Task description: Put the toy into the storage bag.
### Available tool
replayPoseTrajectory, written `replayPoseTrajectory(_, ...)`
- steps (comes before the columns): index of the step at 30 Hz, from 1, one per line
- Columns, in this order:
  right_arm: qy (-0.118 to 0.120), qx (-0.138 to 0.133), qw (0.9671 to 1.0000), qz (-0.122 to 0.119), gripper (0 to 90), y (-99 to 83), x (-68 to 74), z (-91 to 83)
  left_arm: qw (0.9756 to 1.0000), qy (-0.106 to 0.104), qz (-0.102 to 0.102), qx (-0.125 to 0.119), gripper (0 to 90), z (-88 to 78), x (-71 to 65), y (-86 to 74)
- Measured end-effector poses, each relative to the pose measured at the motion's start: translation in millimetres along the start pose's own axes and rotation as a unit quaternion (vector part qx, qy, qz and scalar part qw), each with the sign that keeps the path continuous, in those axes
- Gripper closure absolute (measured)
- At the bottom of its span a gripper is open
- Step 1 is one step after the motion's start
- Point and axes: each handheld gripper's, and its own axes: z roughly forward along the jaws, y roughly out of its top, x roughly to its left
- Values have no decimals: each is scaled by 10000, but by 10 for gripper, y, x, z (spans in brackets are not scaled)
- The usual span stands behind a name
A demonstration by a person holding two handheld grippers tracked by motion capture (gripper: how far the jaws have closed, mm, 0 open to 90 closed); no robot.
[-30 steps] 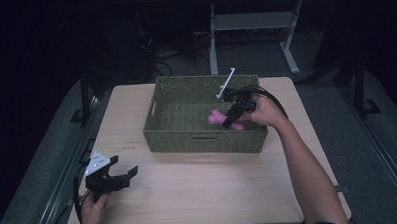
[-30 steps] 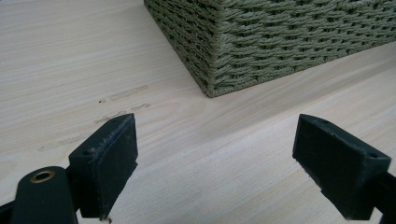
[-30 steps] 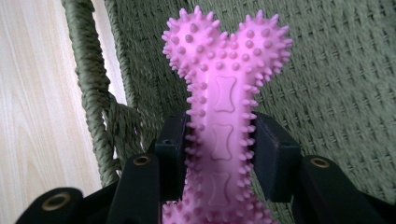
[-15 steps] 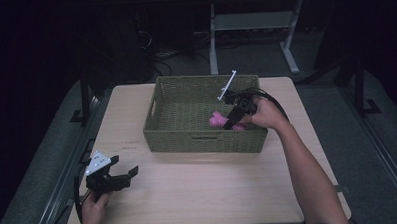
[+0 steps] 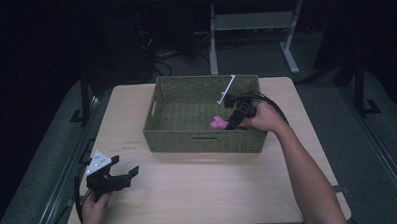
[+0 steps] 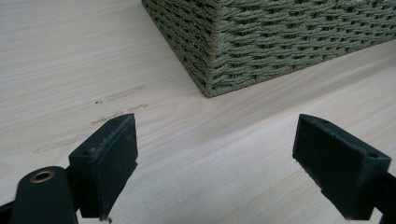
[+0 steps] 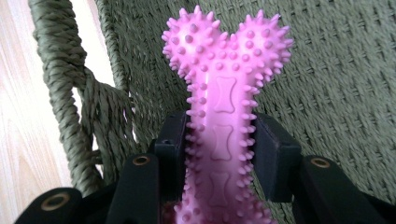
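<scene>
Our right gripper point(image 7: 219, 154) clenches a pink spiky bone toy point(image 7: 224, 93) between its jaws, inside the green woven basket point(image 5: 202, 142). The toy's knobbed end juts beyond the jaw tips. Our left gripper point(image 6: 215, 158) rests with its jaws spread wide, nothing between them.

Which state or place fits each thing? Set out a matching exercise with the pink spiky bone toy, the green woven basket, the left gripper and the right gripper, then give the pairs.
Things:
1. pink spiky bone toy
2. green woven basket
3. left gripper
4. right gripper

States or places:
A. open, over the bare table
B. stands at the far middle of the table
C. clamped between two black fingers
D. reaches into the basket, shut on the toy

Pairs: 1-C, 2-B, 3-A, 4-D
</scene>
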Motion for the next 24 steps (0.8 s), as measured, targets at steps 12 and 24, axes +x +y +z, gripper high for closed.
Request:
replayPoseTrajectory(12, 29, 79, 9999, 54, 572, 27, -3, 60, 10000, 7, -7, -4, 134, -10, 11, -2)
replayPoseTrajectory(24, 45, 90, 9999, 28, 566, 58, 8, 92, 10000, 25, -26, -24, 134, -17, 12, -2)
